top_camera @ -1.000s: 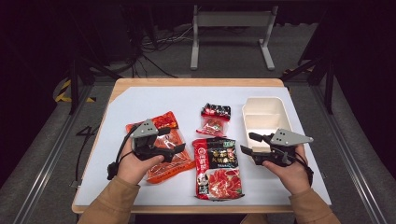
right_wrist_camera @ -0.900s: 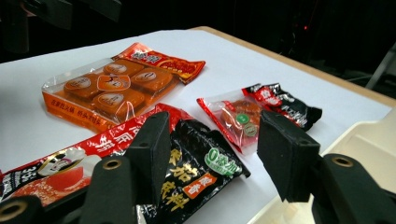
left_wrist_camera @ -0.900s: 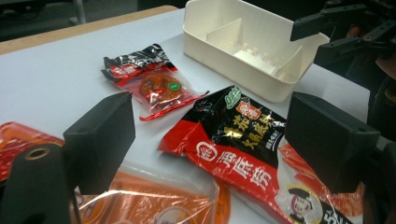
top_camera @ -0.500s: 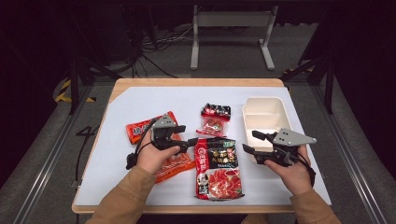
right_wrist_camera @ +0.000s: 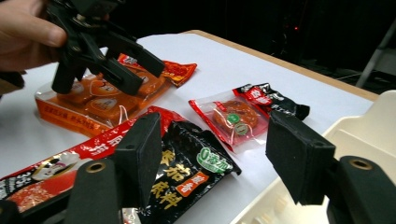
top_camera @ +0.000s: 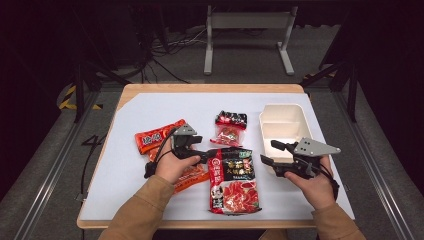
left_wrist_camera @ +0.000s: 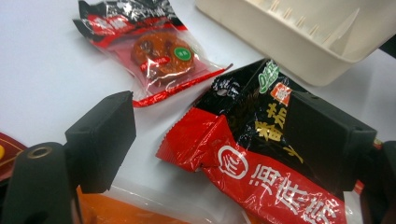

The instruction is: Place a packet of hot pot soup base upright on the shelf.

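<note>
**Left gripper lining up on the big hotpot-base packet**

Step in hand, as I'm reading it: the approach before a pick. The left gripper (top_camera: 212, 151), centre-left of the high view, is pointing right w/ its tips at the top-left corner of the large red-and-black glossy foil packet (top_camera: 233, 180), which is lying flat on the white-topped table (top_camera: 150, 107) at bottom centre. In the left gripper view the packet's upper end (left_wrist_camera: 261, 140) is sitting between the two black fingers (left_wrist_camera: 100, 140), which are standing apart and not pressing on it; they have just been opening a little. So: released, nothing held.

The right gripper (top_camera: 274, 153), centre-right of the high view, is hovering in front of the cream rectangular plastic bin (top_camera: 280, 120), fingers (right_wrist_camera: 140, 156) spread wide, having just been opening, nothing between them.

Next move prob. calls for sinking the left fingers around the packet's edge, clenching, then lifting toward the bin. The foil looks slippery, so a firm bite on the seam is needed.

Writing: the packet is carrying large Chinese characters, gold on black and white on red, plus a green oval badge. The small clear-and-red snack pouch (top_camera: 229, 129), upper centre, is showing a round green sticker; too small to read. The orange wrapped packet (top_camera: 152, 141) at the left is bearing white characters, unreadable.
</note>
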### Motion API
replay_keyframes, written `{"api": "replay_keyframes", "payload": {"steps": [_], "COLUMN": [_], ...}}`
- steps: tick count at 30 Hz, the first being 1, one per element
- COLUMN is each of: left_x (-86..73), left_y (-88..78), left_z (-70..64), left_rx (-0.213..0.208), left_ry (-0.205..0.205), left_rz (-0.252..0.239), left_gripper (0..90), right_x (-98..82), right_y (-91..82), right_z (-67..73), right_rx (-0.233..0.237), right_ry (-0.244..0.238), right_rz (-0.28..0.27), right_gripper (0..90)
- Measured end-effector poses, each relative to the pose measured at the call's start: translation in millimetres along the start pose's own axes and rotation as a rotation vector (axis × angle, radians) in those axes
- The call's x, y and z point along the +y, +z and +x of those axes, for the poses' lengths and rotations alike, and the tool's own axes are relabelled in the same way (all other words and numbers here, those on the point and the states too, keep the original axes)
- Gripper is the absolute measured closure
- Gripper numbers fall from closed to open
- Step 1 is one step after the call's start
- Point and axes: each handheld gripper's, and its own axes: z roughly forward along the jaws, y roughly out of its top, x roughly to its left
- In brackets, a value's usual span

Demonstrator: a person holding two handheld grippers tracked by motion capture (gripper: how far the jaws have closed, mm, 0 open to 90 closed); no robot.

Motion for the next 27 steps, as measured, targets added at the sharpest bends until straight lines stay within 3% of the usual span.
{"api": "replay_keyframes", "payload": {"steps": [6,15,27], "left_x": [-3.1,-4.0,-7.7], "left_y": [13.3,24.9,36.8], "left_z": [0.1,-0.4,-2.4], "left_rx": [0.008,0.002,-0.002], "left_ry": [-0.003,-0.035,-0.035], "left_rz": [0.060,0.144,0.237], "left_gripper": [19.5,25.7,32.0], "right_x": [-1.2,-2.0,-2.1], "right_y": [2.4,1.9,2.1], "right_z": [0.7,-0.7,0.2], "right_rx": [0.025,0.025,0.025], "right_ry": [0.020,0.034,0.033], "right_rz": [0.010,0.014,0.017], "right_gripper": [40.1,40.0,39.8]}}
